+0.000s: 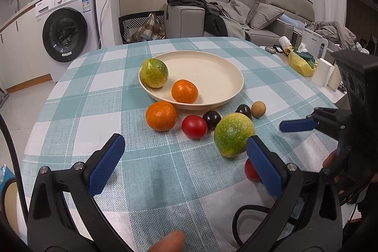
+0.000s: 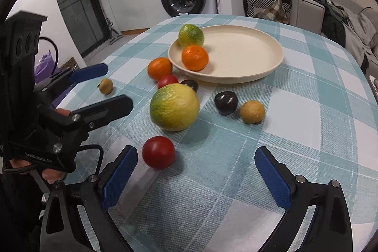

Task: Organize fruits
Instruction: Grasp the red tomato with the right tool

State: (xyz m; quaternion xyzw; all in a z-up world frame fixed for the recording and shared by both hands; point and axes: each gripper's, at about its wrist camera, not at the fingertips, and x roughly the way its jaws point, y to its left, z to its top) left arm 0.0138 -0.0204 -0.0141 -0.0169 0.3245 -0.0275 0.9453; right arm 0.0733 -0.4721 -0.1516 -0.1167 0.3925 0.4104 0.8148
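My biggest worry is the near red tomato point(image 2: 158, 152), which lies on the desk point(image 2: 319, 110) just ahead of my right gripper point(image 2: 196, 177): it sits closer to the left finger than the right, so if I close off-centre one pad may nudge it and send it rolling toward the desk edge. The big green-yellow fruit point(image 2: 174, 106) just beyond it could also be bumped if I push in too deep, and it would scatter the small ones. Both sets of fingers stand wide apart and hold nothing; my left gripper point(image 1: 186, 165) hangs over bare cloth with its right finger just in front of that same big fruit. The two grippers are near each other, so they could collide. Counting: one cream plate point(image 2: 255, 77) holding one green citrus point(image 2: 191, 35) and one orange point(image 2: 195, 57); on the desk, one more orange point(image 2: 160, 68), two red tomatoes, two dark plums point(image 2: 226, 102), the one big green-yellow fruit, and two small tan fruits point(image 2: 252, 112).
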